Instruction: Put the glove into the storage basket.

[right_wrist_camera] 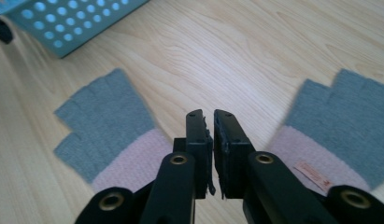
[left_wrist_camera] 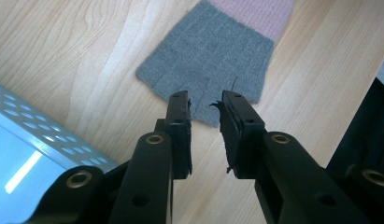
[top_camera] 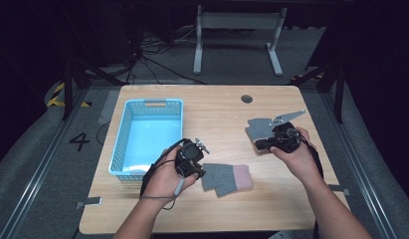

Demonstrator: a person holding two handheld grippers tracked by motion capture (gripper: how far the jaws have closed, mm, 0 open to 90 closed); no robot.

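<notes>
Your left tongs (left_wrist_camera: 204, 105) hang over the fingertip edge of a grey fingerless glove (left_wrist_camera: 209, 56) with a pink cuff. The jaws stand apart with a clear gap, and nothing is pinched between them. In the high view this glove (top_camera: 225, 178) lies flat on the table (top_camera: 219, 112) near its front edge, just beside your left hand (top_camera: 168, 178), cuff pointing to your right.

Your right tongs (right_wrist_camera: 209, 115) are parted only by a narrow slit, pads not touching, and grip nothing; bare wood shows beyond their tips. The second glove (right_wrist_camera: 341, 122), same grey with a pink cuff and a small label, lies just beside those tongs on one side, with the first glove farther off on the other. From above, the second glove (top_camera: 259, 128) sits flat toward the right of the table, partly under your right hand (top_camera: 295, 155).

A light blue perforated basket (top_camera: 123, 137) stands on the left part of the table, well apart from both gloves.
</notes>
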